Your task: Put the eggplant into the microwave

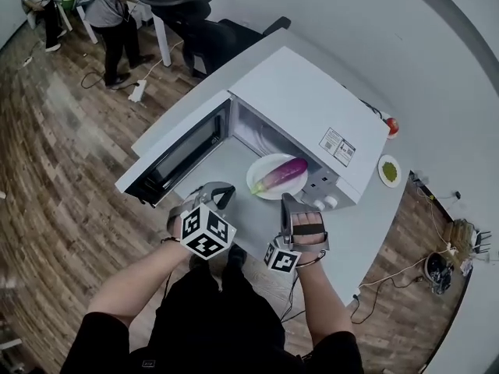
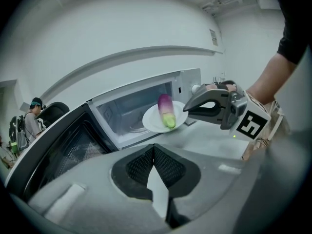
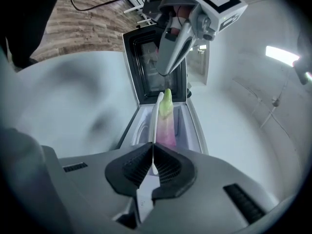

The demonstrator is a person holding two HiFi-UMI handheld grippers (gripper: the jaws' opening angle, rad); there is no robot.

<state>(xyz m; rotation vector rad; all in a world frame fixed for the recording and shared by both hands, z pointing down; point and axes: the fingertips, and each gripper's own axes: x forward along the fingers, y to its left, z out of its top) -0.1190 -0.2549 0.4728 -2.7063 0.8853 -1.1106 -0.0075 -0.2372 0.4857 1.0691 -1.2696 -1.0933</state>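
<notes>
The purple eggplant (image 1: 282, 174) with a green end lies on a white plate (image 1: 265, 184) just in front of the open white microwave (image 1: 312, 107). My right gripper (image 1: 288, 201) is shut on the plate's near rim. In the right gripper view the thin plate rim (image 3: 156, 116) runs between the pads, with the eggplant (image 3: 165, 123) beyond it. My left gripper (image 1: 221, 189) hangs shut and empty to the left of the plate. From the left gripper view the eggplant (image 2: 165, 110) and plate (image 2: 152, 122) sit at the cavity mouth.
The microwave door (image 1: 183, 150) stands swung open to the left. A small green dish (image 1: 389, 170) and a red item (image 1: 391, 125) sit on the counter to the right. An office chair (image 1: 203, 29) and a person (image 1: 109, 6) are at the back left.
</notes>
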